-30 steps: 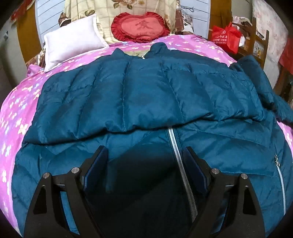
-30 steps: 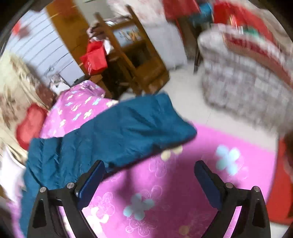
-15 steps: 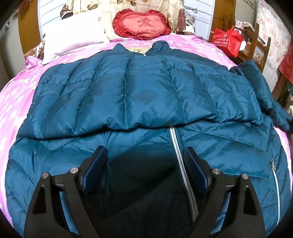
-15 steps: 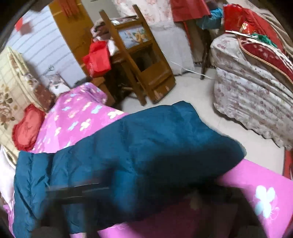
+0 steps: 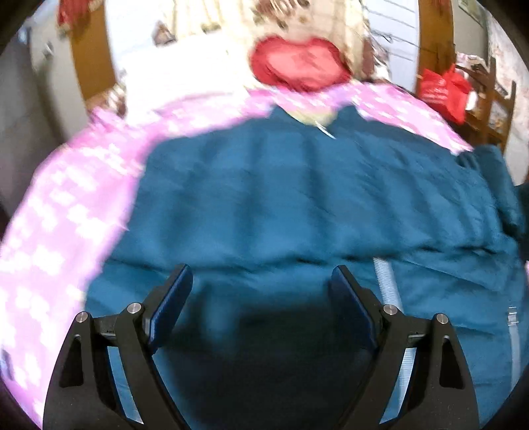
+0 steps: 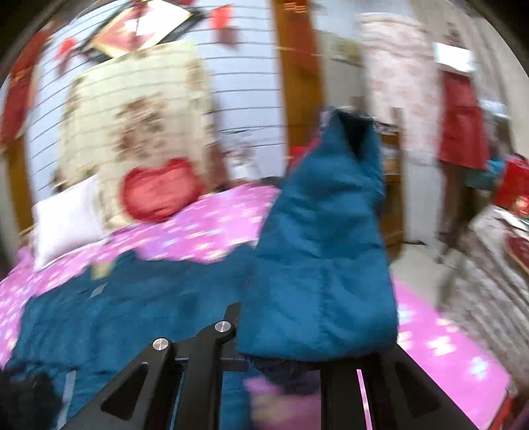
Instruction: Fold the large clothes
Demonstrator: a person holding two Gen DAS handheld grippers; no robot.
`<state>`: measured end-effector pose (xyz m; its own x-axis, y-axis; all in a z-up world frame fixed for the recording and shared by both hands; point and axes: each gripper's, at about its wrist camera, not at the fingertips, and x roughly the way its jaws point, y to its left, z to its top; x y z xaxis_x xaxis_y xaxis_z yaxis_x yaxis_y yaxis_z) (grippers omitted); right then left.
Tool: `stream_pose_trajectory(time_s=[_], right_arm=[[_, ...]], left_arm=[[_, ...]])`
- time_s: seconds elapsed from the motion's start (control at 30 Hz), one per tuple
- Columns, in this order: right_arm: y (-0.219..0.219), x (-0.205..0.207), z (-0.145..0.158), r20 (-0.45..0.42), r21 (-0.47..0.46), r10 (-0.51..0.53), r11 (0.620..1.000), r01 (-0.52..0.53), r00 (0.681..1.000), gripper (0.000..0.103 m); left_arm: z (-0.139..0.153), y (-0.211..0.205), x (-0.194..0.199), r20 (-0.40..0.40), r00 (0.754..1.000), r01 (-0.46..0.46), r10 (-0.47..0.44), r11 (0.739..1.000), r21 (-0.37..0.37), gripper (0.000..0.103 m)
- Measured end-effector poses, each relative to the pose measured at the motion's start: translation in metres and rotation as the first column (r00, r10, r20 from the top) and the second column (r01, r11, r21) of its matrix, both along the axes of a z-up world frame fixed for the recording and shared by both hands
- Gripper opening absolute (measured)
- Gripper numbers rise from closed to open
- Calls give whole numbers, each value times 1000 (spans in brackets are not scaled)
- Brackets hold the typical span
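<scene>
Now the right claw grips the jacket's sleeve, raised before it.

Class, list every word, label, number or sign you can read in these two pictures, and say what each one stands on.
None can be read.
Red cushion: any mark on it is blurred away.
Red bag: pale print, too blurred to read.
Red and white wall hanging: too blurred to read.
Teal jacket: no label shows.

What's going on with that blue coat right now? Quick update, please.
Right gripper shut on jacket sleeve, lifted off the bed. Left gripper open over jacket, holding nothing. Nothing in the way.
</scene>
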<state>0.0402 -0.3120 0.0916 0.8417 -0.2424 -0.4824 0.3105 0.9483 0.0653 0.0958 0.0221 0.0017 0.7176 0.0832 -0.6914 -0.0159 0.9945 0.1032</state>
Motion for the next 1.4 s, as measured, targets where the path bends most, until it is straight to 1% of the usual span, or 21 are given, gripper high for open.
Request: stream_pose_trajectory(time_s=[0.07,0.13,0.23,0.33,0.4,0.43,0.47,0.5,0.57,0.6,0.73,0.83,0.97,1.03,1.1,1.2,1.27,1.3,1.33,1.37,1.4], right_arm=[[37,11,-6,-19,4,67,998,-67,998,15],[79,25,-15,-36,22,156,988,-156,987,15],[148,46,-26,-57,8,314,949,-314,948,15],[206,60,-42,-51,-19,497,867,-498,866,15],[230,71,-59,-91,8,579,814,-581,810,15],[237,76,-67,-122,23,602,797,-604,789,17],[239,78,-73,-143,24,604,794,-607,784,29],[239,78,-75,-149,23,599,798,-603,787,39],[234,71,-74,-116,26,598,800,-600,793,71],[229,65,-70,-96,18,597,801,-598,797,77],[215,40,-61,-167,11,584,807,-591,794,79],[190,12,-63,-274,20,484,867,-498,831,79],[148,-10,-86,-388,33,354,928,-371,851,80],[136,-9,-101,-457,1,297,943,-334,838,81],[129,-9,-109,-464,6,307,939,-344,831,88],[124,-9,-115,-458,9,312,938,-346,832,93],[123,-9,-116,-456,10,314,937,-348,833,94],[122,-9,-116,-456,14,316,937,-348,832,94],[120,-12,-119,-457,15,316,937,-348,831,95],[120,-12,-119,-458,16,316,938,-348,831,96],[121,-11,-119,-460,18,316,938,-347,830,97]], left_arm=[[0,25,3,8,997,-75,75,993,87,86],[-5,52,6,-10,989,-147,149,983,111,86],[-23,94,9,-89,964,-249,251,968,39,86],[-35,113,7,-133,956,-275,262,958,-86,86],[-35,113,5,-124,957,-273,260,957,-94,86],[-35,111,4,-124,959,-266,254,960,-91,86],[-36,110,4,-125,960,-261,249,961,-89,86],[-36,108,4,-123,962,-256,244,963,-89,86],[-35,107,3,-124,963,-251,239,963,-97,86],[-35,108,2,-129,962,-253,239,962,-106,86],[-21,115,-19,-128,963,-257,238,953,-162,86],[-3,116,-37,-96,972,-232,214,939,-254,86],[17,102,-45,-80,988,-154,133,913,-378,86],[21,85,-40,-84,992,-118,92,909,-401,86],[19,58,-29,-94,995,-52,12,898,-438,86],[-4,23,0,-178,982,-22,-62,901,-433,86],[-17,9,10,-220,974,-48,-45,916,-399,86],[-16,4,10,-201,979,-45,-36,923,-382,86],[-11,-1,7,-162,986,-23,-41,927,-374,66],[-8,-5,5,-146,988,-1,-58,929,-370,17],[-3,-9,3,-137,988,18,-70,936,-351,9]])
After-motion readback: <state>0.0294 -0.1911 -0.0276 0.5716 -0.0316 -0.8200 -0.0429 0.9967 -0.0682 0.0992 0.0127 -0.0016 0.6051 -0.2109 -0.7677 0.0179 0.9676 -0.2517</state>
